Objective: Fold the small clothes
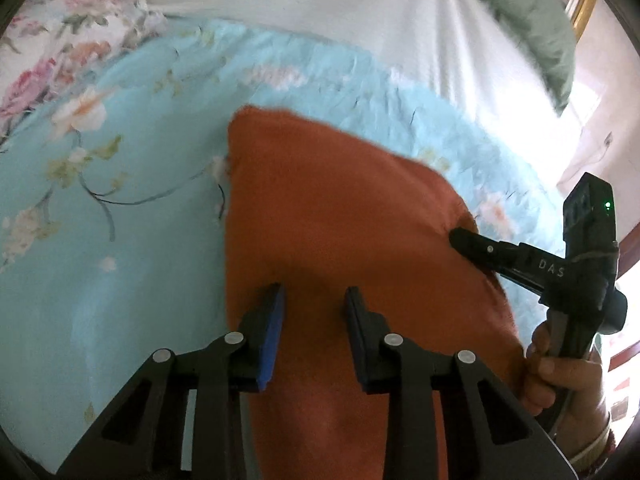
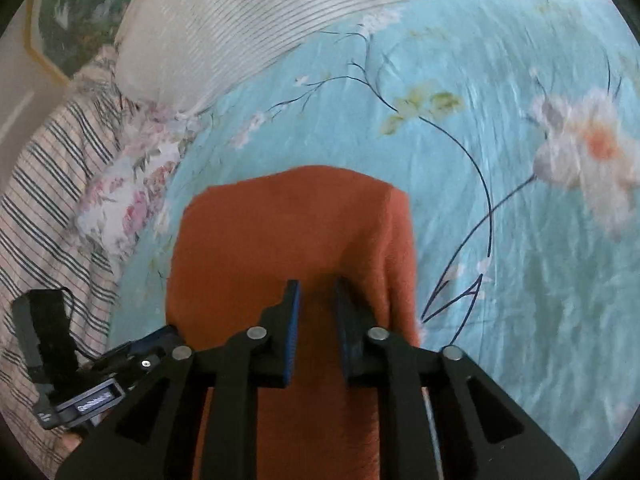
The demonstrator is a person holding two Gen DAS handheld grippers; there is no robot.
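Note:
An orange cloth [image 1: 340, 208] lies on the light blue floral bedsheet [image 1: 120, 248] and fills the lower middle of both views. My left gripper [image 1: 316, 296] hovers over its near part with the jaws apart and cloth showing between them. My right gripper [image 2: 318, 292] stands over the cloth [image 2: 288, 232] with the jaws a narrow gap apart and cloth between them. In the left wrist view the right gripper [image 1: 460, 238] comes in from the right, its tips at the cloth's right edge. The left gripper [image 2: 160, 340] shows at the lower left of the right wrist view.
A white sheet [image 1: 360, 12] and a green pillow [image 1: 532, 20] lie at the far side. A pink floral fabric [image 1: 52, 40] lies at the upper left. A striped pillow [image 2: 240, 24] and striped bedding [image 2: 44, 208] lie left of the cloth.

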